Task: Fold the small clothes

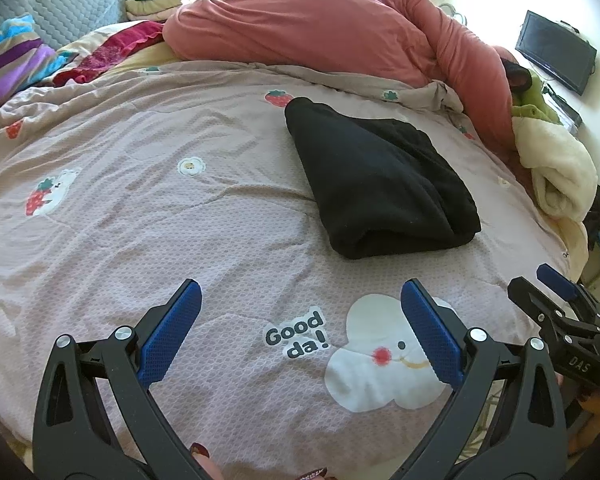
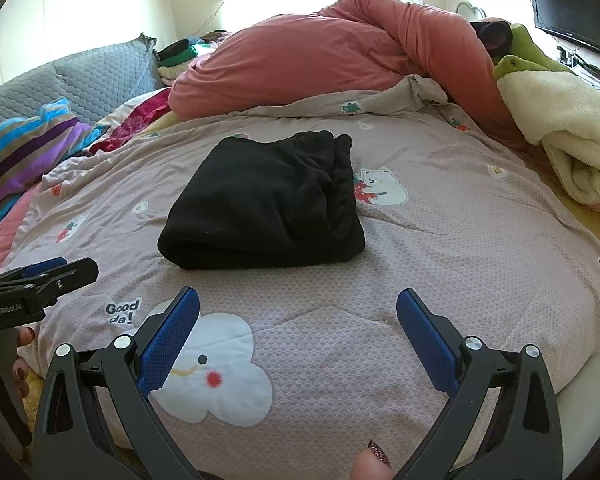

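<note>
While both grippers hang over the near edge of the bed, a folded black garment (image 1: 380,184) (image 2: 266,204) is seen lying flat on the mauve printed quilt (image 1: 160,208) (image 2: 440,248), with neither claw touching it. The left gripper (image 1: 300,300) is spread wide and released, nothing being held between its blue pads (image 1: 172,332); it is placed on the viewer's side of the garment, well apart from it, above the white cloud print (image 1: 380,360) and the words "Good da!" (image 1: 296,334). The right gripper (image 2: 298,308) is likewise spread and empty, set nearer than the garment, over the same cloud print (image 2: 216,376). Each gripper is caught at the edge of the other's view, the right one (image 1: 556,300) to the right of the garment, the left one (image 2: 44,276) to its left. Beyond the garment a bunched salmon-pink duvet (image 1: 320,28) (image 2: 332,52) is heaped. A cream fleece blanket (image 1: 560,172) (image 2: 572,132) is piled to the right of the garment, and a striped cushion (image 1: 12,60) (image 2: 32,152) lies to its left. A thumb with a dark painted nail (image 2: 374,460) is visible at the lower edge of the right wrist view.
</note>
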`<action>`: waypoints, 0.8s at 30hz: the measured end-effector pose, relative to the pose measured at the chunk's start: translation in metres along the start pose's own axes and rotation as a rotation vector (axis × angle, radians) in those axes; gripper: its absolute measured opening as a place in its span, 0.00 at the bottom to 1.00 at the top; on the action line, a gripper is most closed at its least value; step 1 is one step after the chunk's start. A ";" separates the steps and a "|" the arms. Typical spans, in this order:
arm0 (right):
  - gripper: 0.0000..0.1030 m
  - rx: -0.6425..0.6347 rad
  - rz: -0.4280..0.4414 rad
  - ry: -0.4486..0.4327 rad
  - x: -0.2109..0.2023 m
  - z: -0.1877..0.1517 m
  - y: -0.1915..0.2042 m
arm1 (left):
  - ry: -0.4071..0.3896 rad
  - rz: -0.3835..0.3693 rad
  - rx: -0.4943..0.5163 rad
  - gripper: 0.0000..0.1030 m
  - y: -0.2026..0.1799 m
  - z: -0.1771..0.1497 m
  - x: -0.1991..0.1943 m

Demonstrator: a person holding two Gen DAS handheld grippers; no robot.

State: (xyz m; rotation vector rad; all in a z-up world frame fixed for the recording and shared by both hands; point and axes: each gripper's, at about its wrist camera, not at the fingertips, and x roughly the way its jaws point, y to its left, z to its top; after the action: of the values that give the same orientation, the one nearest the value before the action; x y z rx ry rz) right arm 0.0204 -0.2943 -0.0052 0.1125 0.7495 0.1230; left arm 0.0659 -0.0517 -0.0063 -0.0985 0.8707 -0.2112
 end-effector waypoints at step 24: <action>0.96 0.007 0.005 -0.007 -0.005 -0.001 0.002 | -0.001 0.036 -0.006 0.91 0.003 0.000 -0.003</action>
State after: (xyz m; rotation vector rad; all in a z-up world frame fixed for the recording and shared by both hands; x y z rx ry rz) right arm 0.0156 -0.2933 -0.0021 0.1213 0.7429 0.1248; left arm 0.0644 -0.0476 -0.0041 -0.0885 0.8719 -0.1749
